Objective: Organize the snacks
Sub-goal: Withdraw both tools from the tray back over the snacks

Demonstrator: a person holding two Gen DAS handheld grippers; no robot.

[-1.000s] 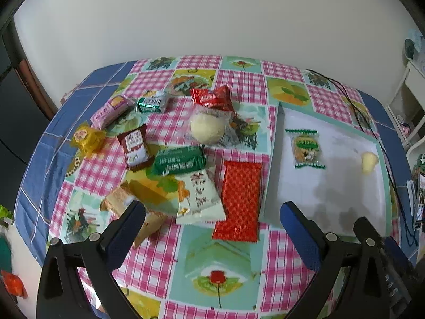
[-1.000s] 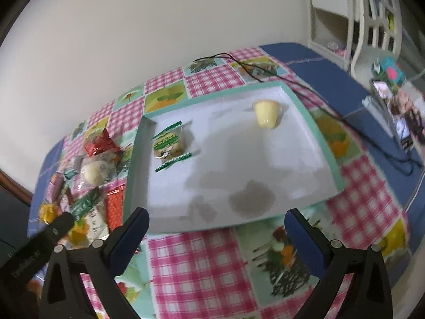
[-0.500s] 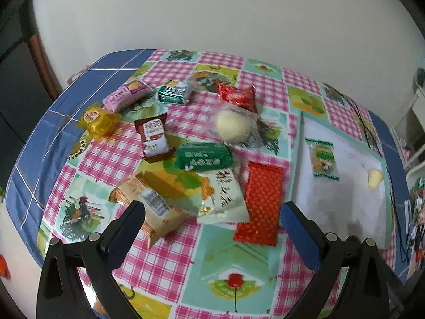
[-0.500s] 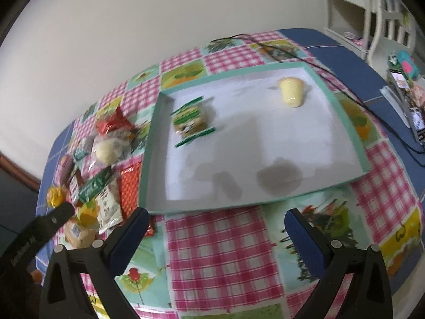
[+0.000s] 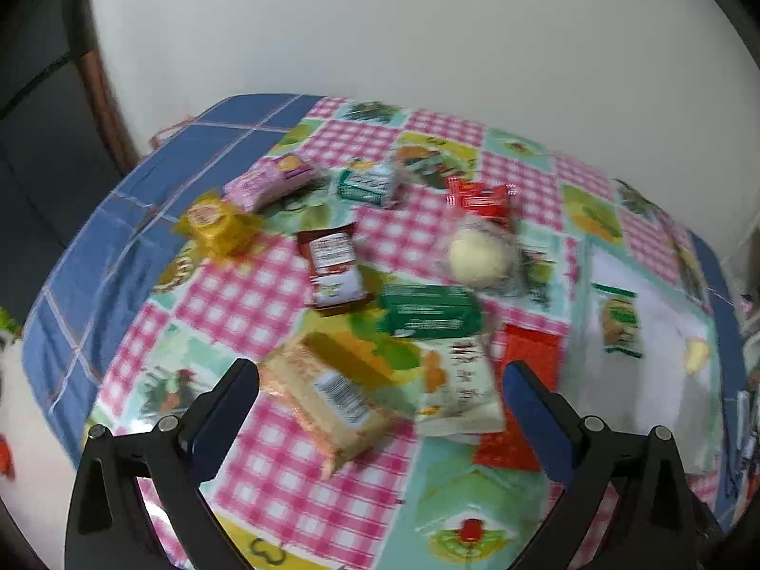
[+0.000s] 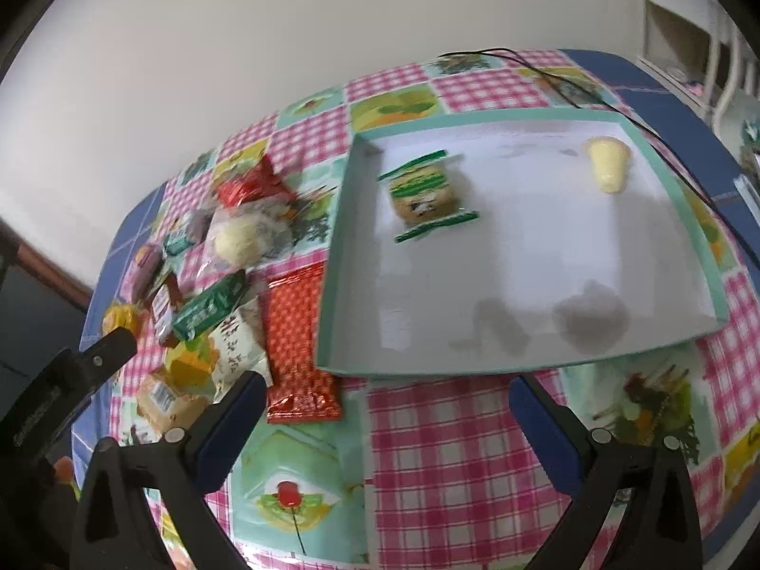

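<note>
Several wrapped snacks lie loose on the checked tablecloth: a beige packet (image 5: 327, 399), a white packet (image 5: 458, 387), a green bar (image 5: 430, 311), a long red packet (image 6: 297, 332), a round white bun (image 5: 479, 259) and a brown packet (image 5: 332, 270). My left gripper (image 5: 380, 396) is open and empty above the beige and white packets. The teal-rimmed white tray (image 6: 712, 256) holds a green-edged biscuit (image 6: 425, 194) and a yellow jelly cup (image 6: 608, 164). My right gripper (image 6: 384, 408) is open and empty over the tray's near edge.
Farther back lie a yellow candy (image 5: 216, 225), a pink packet (image 5: 268, 180), a green-white packet (image 5: 370, 185) and a red wrapper (image 5: 482, 199). A black cable (image 6: 570, 85) runs behind the tray. White furniture (image 6: 684, 14) stands at the right. The left gripper's body (image 6: 61, 380) shows at lower left.
My left gripper has swung left and lower toward the loose snack pile. My right gripper has shifted left, so the tray sits further right in its view. Both stayed open.
</note>
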